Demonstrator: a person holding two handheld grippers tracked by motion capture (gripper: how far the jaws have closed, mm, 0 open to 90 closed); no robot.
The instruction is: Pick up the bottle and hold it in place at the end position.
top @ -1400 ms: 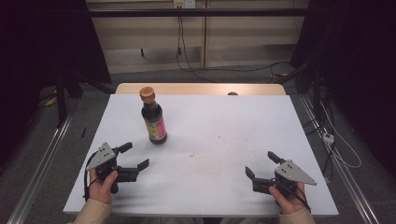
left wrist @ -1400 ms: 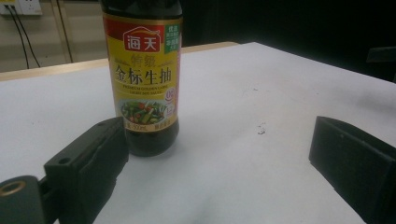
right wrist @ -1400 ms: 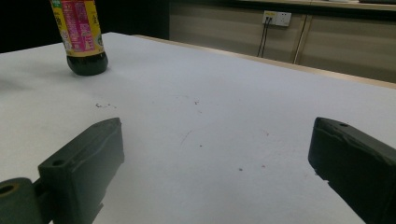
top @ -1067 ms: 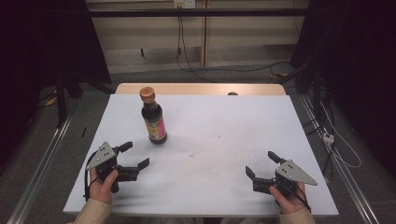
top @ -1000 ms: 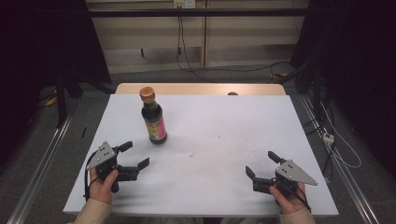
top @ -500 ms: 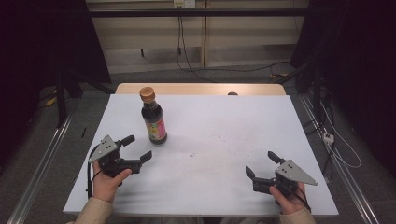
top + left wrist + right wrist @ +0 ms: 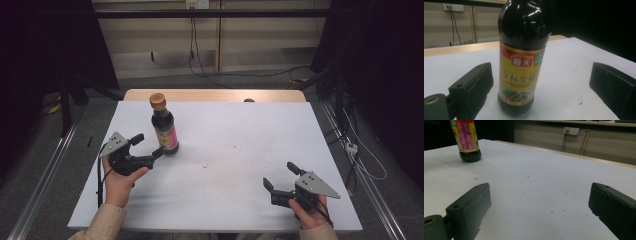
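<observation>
A dark soy sauce bottle (image 7: 165, 127) with an orange cap and a red and yellow label stands upright on the white table (image 7: 240, 145), left of centre. My left gripper (image 7: 148, 145) is open right in front of it. In the left gripper view the bottle (image 7: 520, 65) stands between the black jaws of the left gripper (image 7: 541, 90), nearer the left one, and neither pad presses on it. These jaws have just closed a little. My right gripper (image 7: 279, 174) is open and empty near the front right edge. In the right gripper view, the right gripper (image 7: 541, 207) faces the far-off bottle (image 7: 466, 138).
A wooden strip (image 7: 210, 95) runs along the table's far edge, with a small dark object (image 7: 248, 100) on it. Metal rails (image 7: 45, 180) flank the table on both sides. Cables (image 7: 350, 145) lie on the floor to the right and behind.
My left gripper has moved forward and up from the front left of the table, bringing its jaws to either side of the bottle's base. The right gripper has stayed put.
</observation>
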